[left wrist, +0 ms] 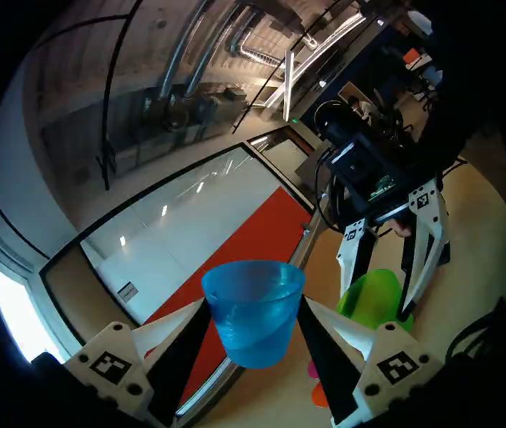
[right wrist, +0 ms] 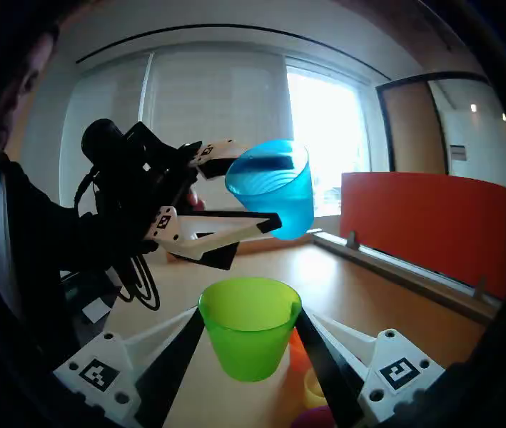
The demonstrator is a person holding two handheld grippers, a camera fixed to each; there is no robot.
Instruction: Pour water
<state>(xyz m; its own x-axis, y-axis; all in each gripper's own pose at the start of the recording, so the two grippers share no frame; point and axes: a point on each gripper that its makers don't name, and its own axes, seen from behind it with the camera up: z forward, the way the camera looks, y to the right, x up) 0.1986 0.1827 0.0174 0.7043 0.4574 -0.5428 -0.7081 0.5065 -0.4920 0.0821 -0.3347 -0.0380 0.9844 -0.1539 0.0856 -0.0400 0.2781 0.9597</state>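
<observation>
The left gripper clamps a tilted blue cup holding water; the right gripper clamps an upright green cup lower down.

1. I see a light wooden tabletop, smooth and pale brown, with bright window glare on its far part.
2. Along one edge runs a grey rail carrying two small upright brackets. A red partition stands just behind that rail.
3. At my near end, three small pieces lie close together on the wood: an orange piece, a yellow piece just beside it, and a magenta piece at the lower edge of the right gripper view.
4. All three are partly hidden, so I cannot tell what they are.
5. In the left gripper view the same wood shows tan, with the orange and magenta pieces lying near each other.
</observation>
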